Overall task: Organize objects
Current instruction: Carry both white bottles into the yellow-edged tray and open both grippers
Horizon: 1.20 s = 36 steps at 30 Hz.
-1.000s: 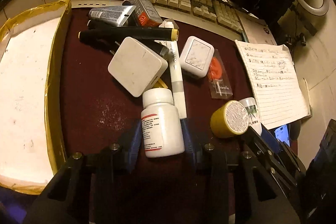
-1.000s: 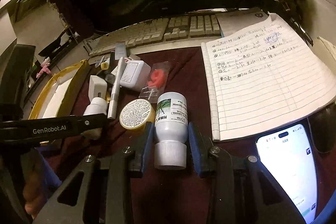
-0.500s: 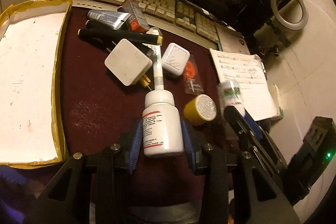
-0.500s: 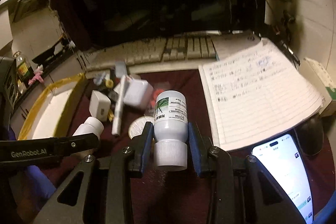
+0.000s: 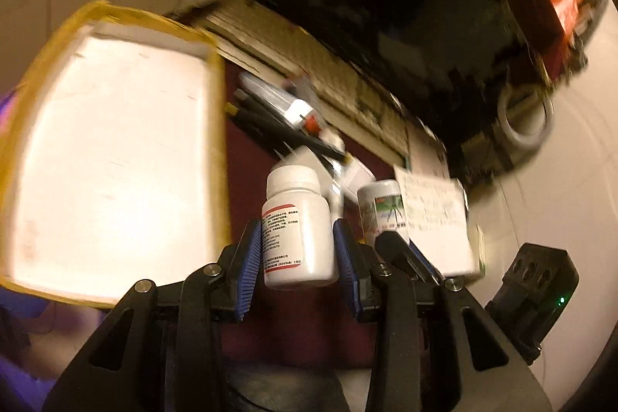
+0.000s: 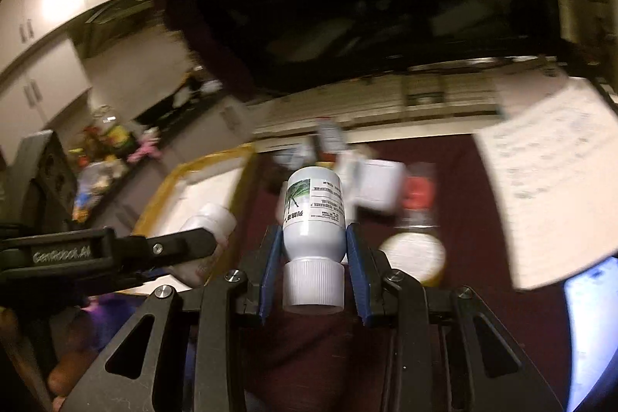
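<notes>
The left gripper [image 5: 295, 250] clamps a white pill bottle [image 5: 296, 230], cap pointing away, raised just right of the yellow-edged tray [image 5: 216, 126]. The right gripper [image 6: 313, 271] clamps a green-labelled bottle [image 6: 313, 215], cap toward the camera, farther right of the tray. The tray's white floor is bare.

Two pill bottles [image 5: 297, 226] [image 6: 313, 215], one tray [image 5: 216, 126], one notepad [image 6: 548, 180] — one keyboard [image 6: 386, 99]
</notes>
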{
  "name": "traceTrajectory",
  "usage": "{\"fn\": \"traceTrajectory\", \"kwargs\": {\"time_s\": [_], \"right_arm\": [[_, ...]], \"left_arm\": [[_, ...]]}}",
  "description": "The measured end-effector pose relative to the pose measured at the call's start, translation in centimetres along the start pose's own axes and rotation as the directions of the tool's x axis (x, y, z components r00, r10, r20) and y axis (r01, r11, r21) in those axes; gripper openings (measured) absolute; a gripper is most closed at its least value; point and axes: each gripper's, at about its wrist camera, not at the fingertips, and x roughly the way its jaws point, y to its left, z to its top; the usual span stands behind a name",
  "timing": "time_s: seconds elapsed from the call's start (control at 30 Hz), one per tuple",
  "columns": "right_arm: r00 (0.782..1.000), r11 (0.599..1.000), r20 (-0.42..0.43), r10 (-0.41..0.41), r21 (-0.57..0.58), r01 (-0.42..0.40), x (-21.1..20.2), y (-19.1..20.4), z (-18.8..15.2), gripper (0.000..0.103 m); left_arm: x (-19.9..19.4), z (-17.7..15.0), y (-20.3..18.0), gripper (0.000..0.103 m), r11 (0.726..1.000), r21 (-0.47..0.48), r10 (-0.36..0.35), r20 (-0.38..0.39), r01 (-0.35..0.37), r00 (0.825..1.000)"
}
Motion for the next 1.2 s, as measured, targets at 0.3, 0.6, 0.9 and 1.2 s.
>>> {"fn": "traceTrajectory", "kwargs": {"time_s": [0.3,0.6,0.9,1.2], "right_arm": [[0.975,0.975,-0.113,0.193,-0.089,-0.204,6.5,7.1,-0.5,0.030],[0.964,0.950,-0.252,0.091,-0.268,-0.160,11.7,11.4,-2.8,0.030],[0.965,0.927,-0.259,-0.033,-0.369,-0.067,12.6,11.6,-4.5,0.031],[0.978,0.940,-0.184,0.094,-0.308,-0.148,10.4,11.2,-3.5,0.058]], "left_arm": [[-3.1,2.0,7.6,0.035,0.970,-0.152,0.205,0.095,-0.189,0.974],[-1.8,1.4,11.7,0.035,0.935,-0.217,0.295,0.038,-0.280,0.955],[0.0,1.2,11.4,0.035,0.926,-0.186,0.338,0.020,-0.329,0.941],[-1.5,1.0,10.3,0.065,0.951,-0.240,0.222,0.091,-0.194,0.971]]}}
